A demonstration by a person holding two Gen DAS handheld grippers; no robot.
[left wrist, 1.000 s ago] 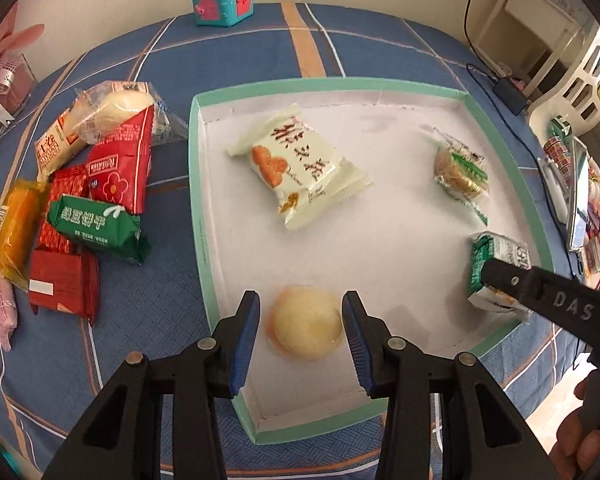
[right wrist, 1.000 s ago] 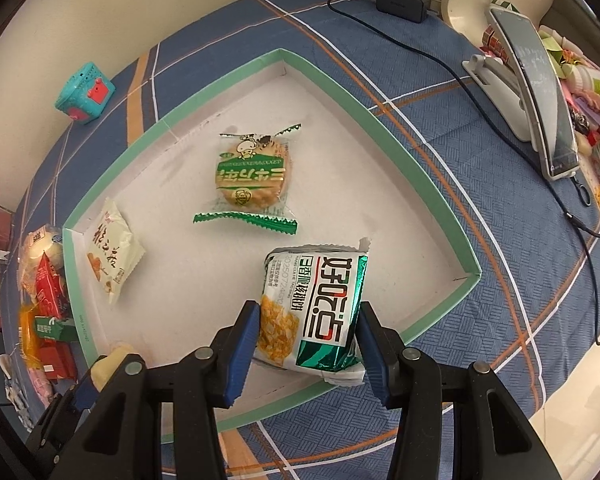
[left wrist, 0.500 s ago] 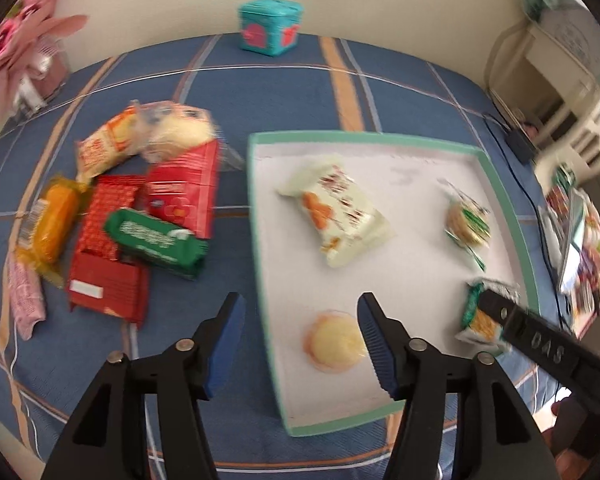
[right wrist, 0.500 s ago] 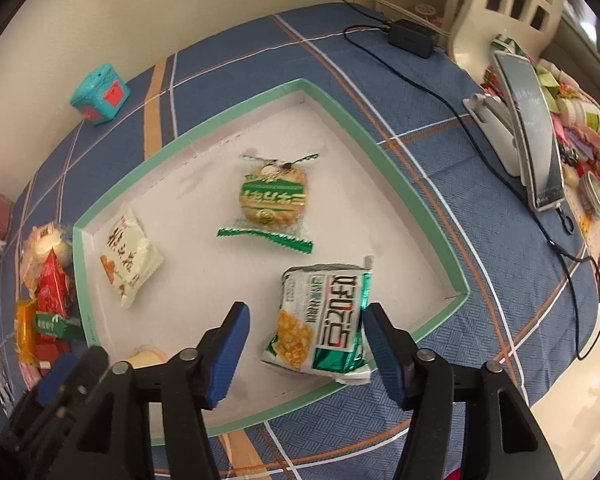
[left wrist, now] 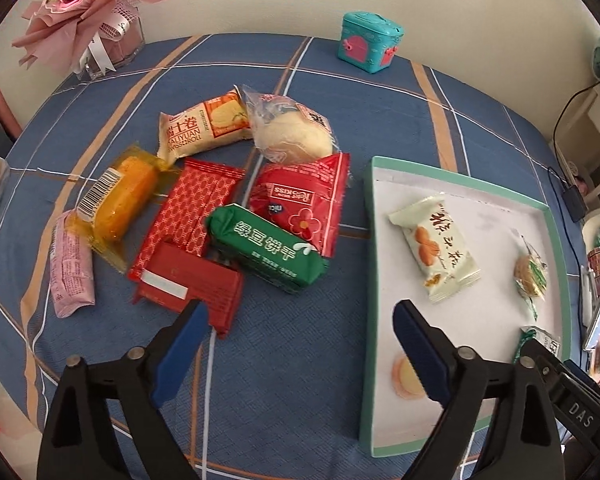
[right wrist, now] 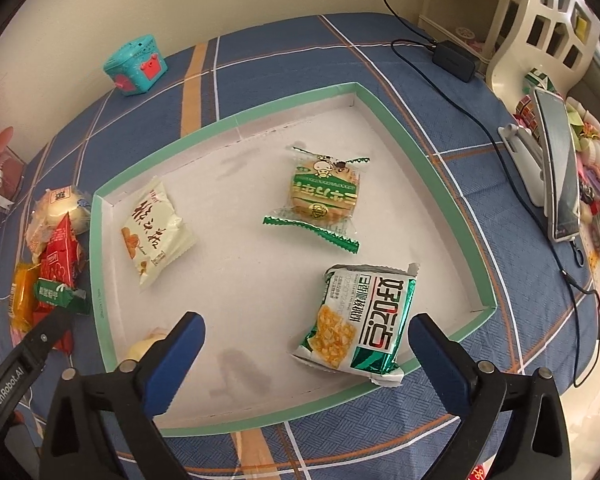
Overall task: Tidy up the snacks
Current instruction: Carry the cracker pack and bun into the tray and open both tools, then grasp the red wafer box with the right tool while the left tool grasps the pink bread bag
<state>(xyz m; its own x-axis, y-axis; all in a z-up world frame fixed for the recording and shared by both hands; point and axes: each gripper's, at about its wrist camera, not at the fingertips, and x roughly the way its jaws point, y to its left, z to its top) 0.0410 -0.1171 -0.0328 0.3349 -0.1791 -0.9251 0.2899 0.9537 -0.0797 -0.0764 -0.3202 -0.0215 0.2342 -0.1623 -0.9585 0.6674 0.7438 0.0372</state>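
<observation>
A green-rimmed white tray (left wrist: pixel 460 176) (right wrist: pixel 228 122) holds a pale packet (left wrist: pixel 436 248) (right wrist: pixel 156 232), a round biscuit in green wrap (left wrist: pixel 530 276) (right wrist: pixel 324 200), a small yellow cake (left wrist: pixel 406 372) and a green-white packet (right wrist: pixel 360 320). My left gripper (left wrist: pixel 300 320) hangs over the blue cloth at the tray's left rim, its jaws opening with nothing between them. My right gripper (right wrist: pixel 306 324) is above the tray's near corner, jaws opening. The green-white packet lies flat below them, untouched. Left of the tray is a pile of snacks, including a green packet (left wrist: pixel 268 248) and red packets (left wrist: pixel 300 200).
A teal toy box (left wrist: pixel 370 40) (right wrist: pixel 136 66) stands at the table's far edge and a pink bouquet (left wrist: pixel 88 8) at the far left. A phone on a stand (right wrist: pixel 556 168), a charger with its cable (right wrist: pixel 452 58) and small clutter line the right side.
Both grippers' jaws have spread wide, letting go of the yellow cake and the green-white packet, which stay in the tray. The left gripper has swung left toward the pile; the right rose slightly.
</observation>
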